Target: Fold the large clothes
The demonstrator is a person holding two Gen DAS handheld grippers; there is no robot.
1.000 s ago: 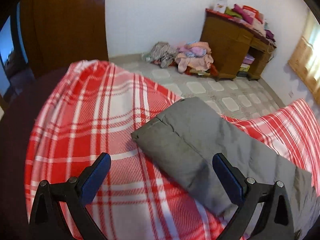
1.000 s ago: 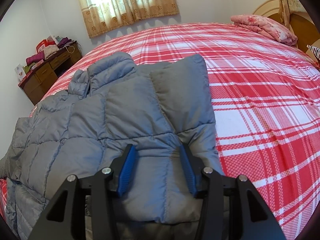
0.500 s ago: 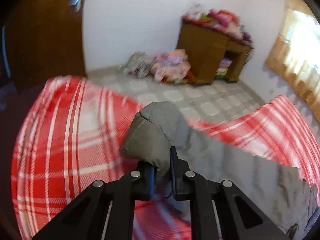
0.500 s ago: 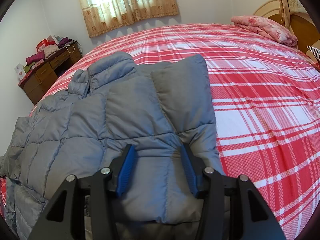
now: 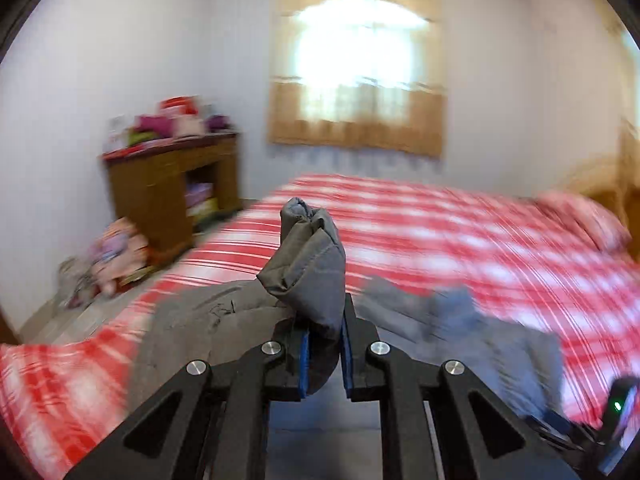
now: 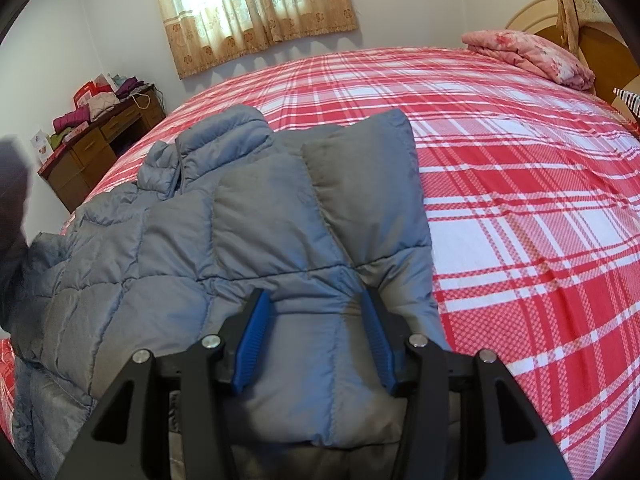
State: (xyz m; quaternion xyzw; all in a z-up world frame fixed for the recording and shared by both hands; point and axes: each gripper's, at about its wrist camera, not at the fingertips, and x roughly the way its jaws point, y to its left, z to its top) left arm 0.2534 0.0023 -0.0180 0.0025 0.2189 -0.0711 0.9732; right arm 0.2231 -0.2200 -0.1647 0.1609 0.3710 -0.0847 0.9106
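A grey quilted jacket (image 6: 224,216) lies spread on the red-and-white checked bed (image 6: 500,160). One sleeve is folded across the jacket's front. My right gripper (image 6: 316,300) rests low on the jacket, and its blue pads (image 6: 256,328) pinch a puffy fold of it. In the left wrist view my left gripper (image 5: 323,320) is shut on the end of the other sleeve (image 5: 308,256). That sleeve is lifted off the bed and sticks up from the jaws. The rest of the jacket (image 5: 200,320) trails below, blurred.
A wooden desk (image 5: 172,192) stacked with folded clothes stands by the wall past the bed's left edge. A pile of clothes (image 5: 108,256) lies on the floor beside it. A folded pink blanket (image 6: 532,56) sits near the headboard. A dark blur (image 6: 12,200) fills the left edge of the right wrist view.
My left gripper went from wide open above the sleeve end to shut on it. It then swung up and round with the sleeve to face the window. The right gripper stayed still.
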